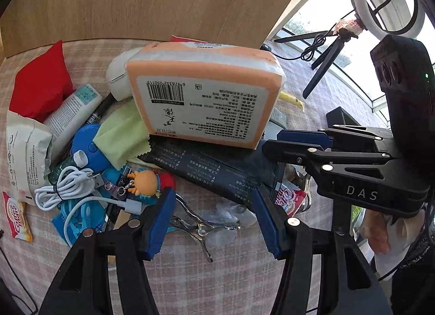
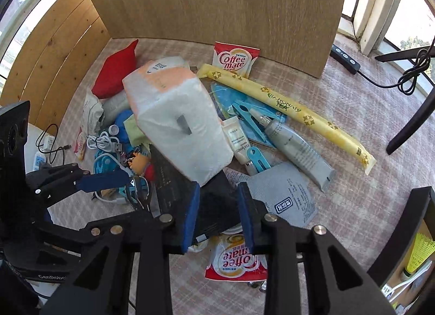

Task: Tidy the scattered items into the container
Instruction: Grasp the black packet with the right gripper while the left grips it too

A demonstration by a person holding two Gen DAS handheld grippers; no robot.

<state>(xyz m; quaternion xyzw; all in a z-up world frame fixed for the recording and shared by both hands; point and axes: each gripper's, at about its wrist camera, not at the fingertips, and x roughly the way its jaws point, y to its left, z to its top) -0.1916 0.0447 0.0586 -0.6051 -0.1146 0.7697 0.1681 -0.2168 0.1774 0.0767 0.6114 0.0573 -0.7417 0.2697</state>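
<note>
Tissue pack (image 2: 176,122) lies on black packet (image 2: 174,181), cushion (image 2: 117,73) behind.

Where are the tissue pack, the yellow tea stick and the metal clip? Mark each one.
tissue pack (image 1: 206,102): left wrist view, on its printed barcode label.
yellow tea stick (image 2: 285,108): right wrist view, mid-length by the TEA print.
metal clip (image 1: 202,229): left wrist view, at its pivot.

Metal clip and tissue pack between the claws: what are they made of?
Clip: looks like bare steel, shiny with mirror-like glints. Tissue pack: seemingly thin plastic film over soft paper, glossy and wrinkled at the corners, with a printed label.
</note>
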